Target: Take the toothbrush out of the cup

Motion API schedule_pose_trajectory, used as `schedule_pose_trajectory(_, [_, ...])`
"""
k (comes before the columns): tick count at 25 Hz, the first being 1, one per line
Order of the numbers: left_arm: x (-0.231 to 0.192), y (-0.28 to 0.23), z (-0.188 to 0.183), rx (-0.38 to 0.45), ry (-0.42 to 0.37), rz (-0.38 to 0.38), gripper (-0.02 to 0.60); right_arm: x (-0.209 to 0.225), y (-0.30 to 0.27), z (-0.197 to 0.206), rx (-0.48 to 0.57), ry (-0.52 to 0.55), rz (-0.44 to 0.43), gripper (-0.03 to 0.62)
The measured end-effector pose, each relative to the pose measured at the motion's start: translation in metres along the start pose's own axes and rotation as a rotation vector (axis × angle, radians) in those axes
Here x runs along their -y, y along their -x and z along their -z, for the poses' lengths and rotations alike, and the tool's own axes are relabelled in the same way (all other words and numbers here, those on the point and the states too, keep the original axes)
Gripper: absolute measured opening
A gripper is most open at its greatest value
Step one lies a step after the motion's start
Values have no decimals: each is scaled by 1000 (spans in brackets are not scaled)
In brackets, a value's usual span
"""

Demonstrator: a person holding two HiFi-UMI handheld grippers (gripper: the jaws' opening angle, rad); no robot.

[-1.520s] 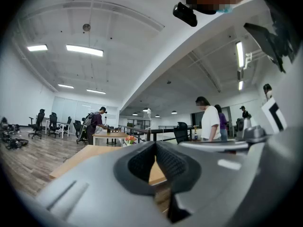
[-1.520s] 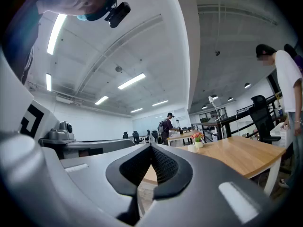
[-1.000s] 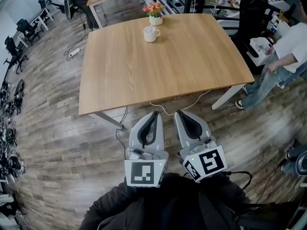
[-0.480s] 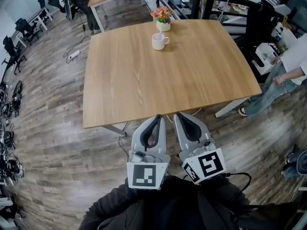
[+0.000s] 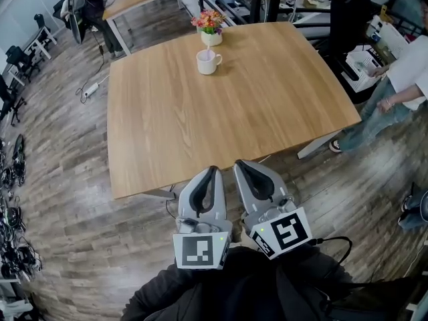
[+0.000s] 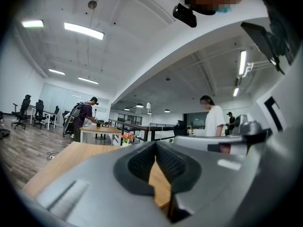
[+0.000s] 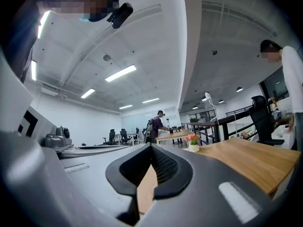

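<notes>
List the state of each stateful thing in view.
cup: upright, toothbrush inside.
toothbrush: standing in the cup, not yet taken out.
flower pot: upright, just behind the cup.
left gripper: shut, empty.
right gripper: shut, empty.

No text is legible, as far as these views show.
</notes>
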State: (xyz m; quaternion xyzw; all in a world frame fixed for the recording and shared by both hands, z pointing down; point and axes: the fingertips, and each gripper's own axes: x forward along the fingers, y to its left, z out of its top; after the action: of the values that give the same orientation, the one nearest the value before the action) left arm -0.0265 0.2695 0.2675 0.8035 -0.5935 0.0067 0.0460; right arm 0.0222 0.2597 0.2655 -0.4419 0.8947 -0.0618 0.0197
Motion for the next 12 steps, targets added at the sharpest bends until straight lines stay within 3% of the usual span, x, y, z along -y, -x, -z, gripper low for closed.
schedule_pose_trajectory(7, [-5, -43, -2, -5, -23, -7, 8, 33, -32, -6, 15, -15, -8, 0])
schedule_pose_trajectory(12, [-12, -79, 5, -61, -39, -31, 8, 60, -57, -3, 3, -39, -17, 0])
